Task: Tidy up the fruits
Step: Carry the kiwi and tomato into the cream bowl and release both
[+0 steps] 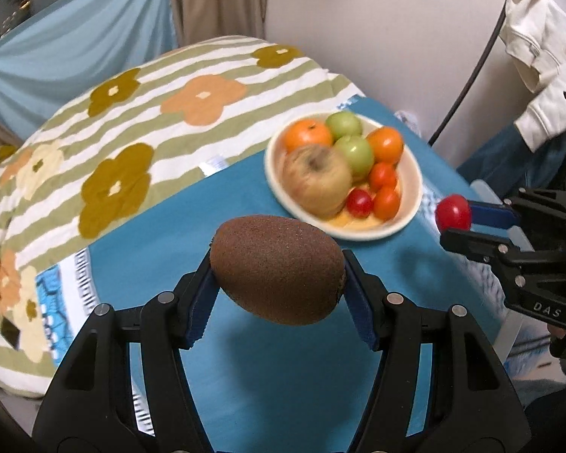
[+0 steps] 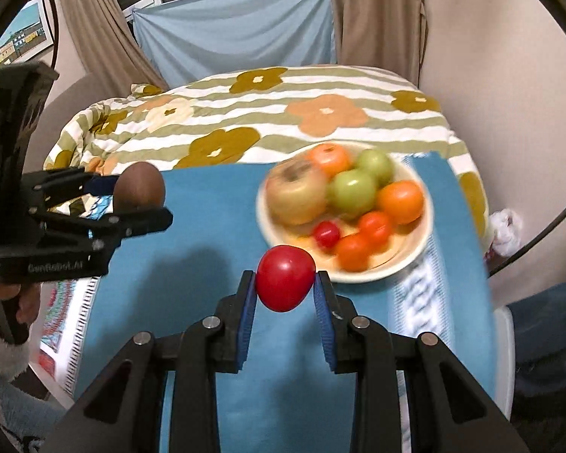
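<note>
My left gripper (image 1: 279,264) is shut on a brown kiwi (image 1: 279,270) and holds it above the blue cloth, short of the bowl. My right gripper (image 2: 285,283) is shut on a red tomato (image 2: 285,277) and holds it just in front of the bowl's near rim. A cream bowl (image 1: 409,177) holds a tan apple (image 1: 317,179), two green apples, oranges and small tomatoes. The bowl also shows in the right wrist view (image 2: 424,222). Each gripper shows in the other's view, the left gripper (image 2: 139,200) with the kiwi, the right gripper (image 1: 454,222) with the tomato.
A blue cloth (image 1: 283,370) covers the table. Behind it lies a striped flowered blanket (image 1: 162,105). A white garment (image 1: 539,56) hangs at the right. A wall and curtains stand behind.
</note>
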{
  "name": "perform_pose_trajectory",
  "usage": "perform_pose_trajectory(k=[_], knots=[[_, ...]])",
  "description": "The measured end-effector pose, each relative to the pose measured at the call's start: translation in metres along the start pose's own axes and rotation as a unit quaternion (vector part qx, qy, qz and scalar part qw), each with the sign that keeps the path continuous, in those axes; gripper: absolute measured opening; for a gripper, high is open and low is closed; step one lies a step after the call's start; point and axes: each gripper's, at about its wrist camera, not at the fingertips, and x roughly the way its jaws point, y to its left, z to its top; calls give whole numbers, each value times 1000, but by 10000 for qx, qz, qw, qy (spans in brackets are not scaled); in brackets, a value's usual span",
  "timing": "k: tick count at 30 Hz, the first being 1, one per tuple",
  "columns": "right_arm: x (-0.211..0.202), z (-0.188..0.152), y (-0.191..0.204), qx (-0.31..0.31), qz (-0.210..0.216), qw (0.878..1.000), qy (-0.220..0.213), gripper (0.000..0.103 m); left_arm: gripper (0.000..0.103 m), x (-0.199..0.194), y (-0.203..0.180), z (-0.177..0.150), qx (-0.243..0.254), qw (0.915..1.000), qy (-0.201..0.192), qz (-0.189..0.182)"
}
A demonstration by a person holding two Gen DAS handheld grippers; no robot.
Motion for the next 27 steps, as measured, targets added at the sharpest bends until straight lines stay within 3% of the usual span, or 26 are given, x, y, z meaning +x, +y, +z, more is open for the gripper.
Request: perform_pose_trajectory(k=[9,14,24,26,27], knots=[[12,16,-68,-151,151,9998,47,28,66,51,-53,23,-499,9987,49,76],[23,16,-88,-235,237,9994,135,28,66,79,-71,23,-839,9961,69,276],[33,20,-106,-243,376,9989,166,28,67,96,-81,25,-1191,9921,93,392],[33,21,-107,-243,394,9988,156,28,70,95,-80,25,-1259,9914,49,344],[32,21,-107,-244,402,9988,153,28,78,93,-79,26,-1262,9915,4,328]])
